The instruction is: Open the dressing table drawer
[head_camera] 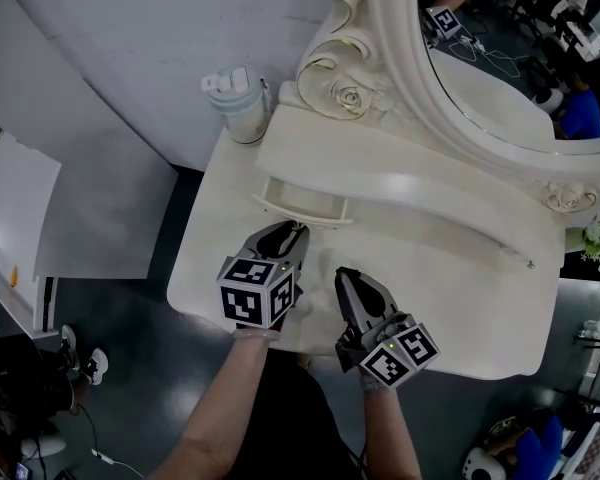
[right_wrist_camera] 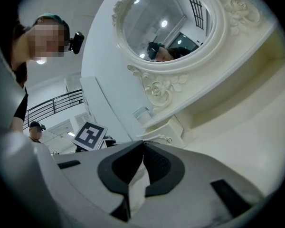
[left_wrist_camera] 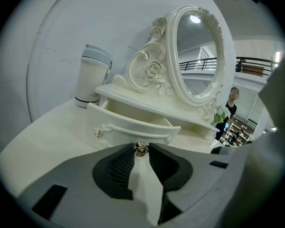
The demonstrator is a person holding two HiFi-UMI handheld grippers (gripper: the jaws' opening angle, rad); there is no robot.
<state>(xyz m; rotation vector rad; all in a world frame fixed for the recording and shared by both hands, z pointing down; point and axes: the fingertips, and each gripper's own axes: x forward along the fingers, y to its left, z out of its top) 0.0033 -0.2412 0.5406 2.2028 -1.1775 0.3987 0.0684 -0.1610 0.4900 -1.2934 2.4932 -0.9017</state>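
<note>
The drawer (head_camera: pixel 302 204) sits in the middle of the head view, under the shelf of the white table (head_camera: pixel 460 318). It is pulled out a little way, and in the left gripper view its inside shows as a gap behind the front (left_wrist_camera: pixel 133 126). So the job is started but the drawer can come out more.

The small gold knob (left_wrist_camera: pixel 141 149) sits at the low middle of the left gripper view. The left gripper (left_wrist_camera: pixel 141 153) pinches this knob right at its tips. The hold is small and only on the very end, so the knob could slip out if the pull is fast or goes sideways. A crooked pull could also jam the drawer. A hard tug could shake the table and tip the bottle (head_camera: pixel 237 103) at the upper left of the head view.

The left fingers (left_wrist_camera: pixel 115 167) are partly apart, with the knob between them. They look pressed on it, but the pads are hard to see there.

The right gripper (head_camera: pixel 342 274) is just to the right of the left one in the head view. Its tips are pressed together with nothing between them (right_wrist_camera: pixel 143 144). It points up at the mirror (right_wrist_camera: pixel 171 27) and touches nothing.
</note>
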